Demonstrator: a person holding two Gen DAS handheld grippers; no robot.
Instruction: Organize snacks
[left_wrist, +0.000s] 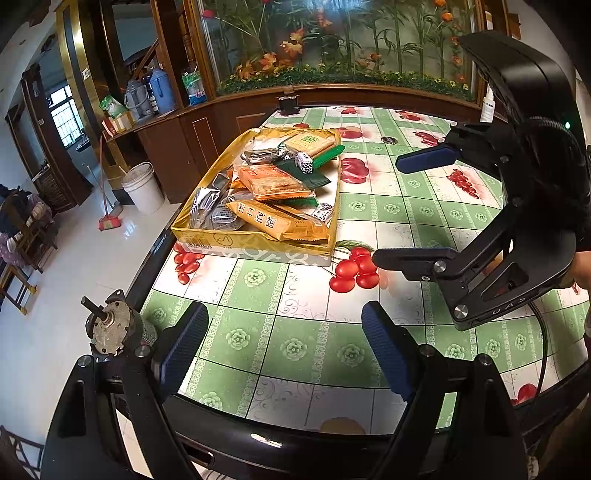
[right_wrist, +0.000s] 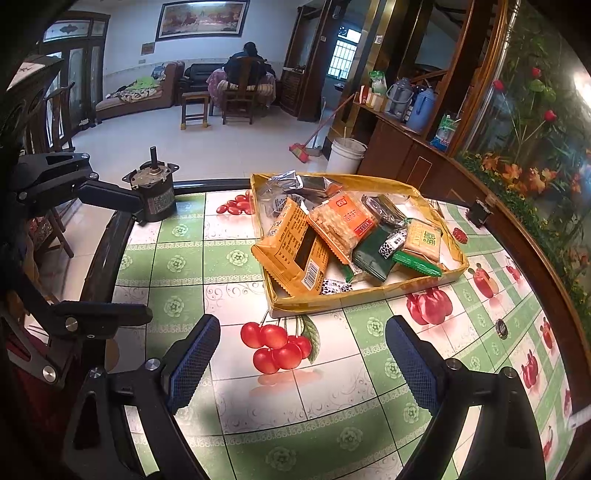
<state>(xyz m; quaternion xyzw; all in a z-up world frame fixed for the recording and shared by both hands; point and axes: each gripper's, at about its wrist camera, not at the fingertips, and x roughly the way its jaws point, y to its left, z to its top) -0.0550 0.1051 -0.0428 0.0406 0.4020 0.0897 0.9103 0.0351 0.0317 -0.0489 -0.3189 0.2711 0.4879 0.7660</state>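
Note:
A shallow gold tray (left_wrist: 255, 244) (right_wrist: 354, 301) sits on the cherry-patterned table (left_wrist: 295, 332), heaped with snack packets. Among them are an orange cracker packet (left_wrist: 273, 181) (right_wrist: 343, 221), a long yellow-orange packet (left_wrist: 277, 221) (right_wrist: 291, 254) and green packets (left_wrist: 325, 157) (right_wrist: 415, 262). My left gripper (left_wrist: 284, 350) (right_wrist: 110, 256) hovers open over the table's near edge, short of the tray, with nothing between its fingers. My right gripper (right_wrist: 304, 363) (left_wrist: 417, 210) is open and empty too, to the right of the tray's near corner.
A small grey motor (left_wrist: 110, 328) (right_wrist: 153, 192) stands at the table corner beside my left gripper. A small black box (left_wrist: 288, 103) sits at the far table edge. On the floor are a white bucket (left_wrist: 142, 186) and a broom (right_wrist: 299, 151). A person (right_wrist: 247, 62) sits far across the room.

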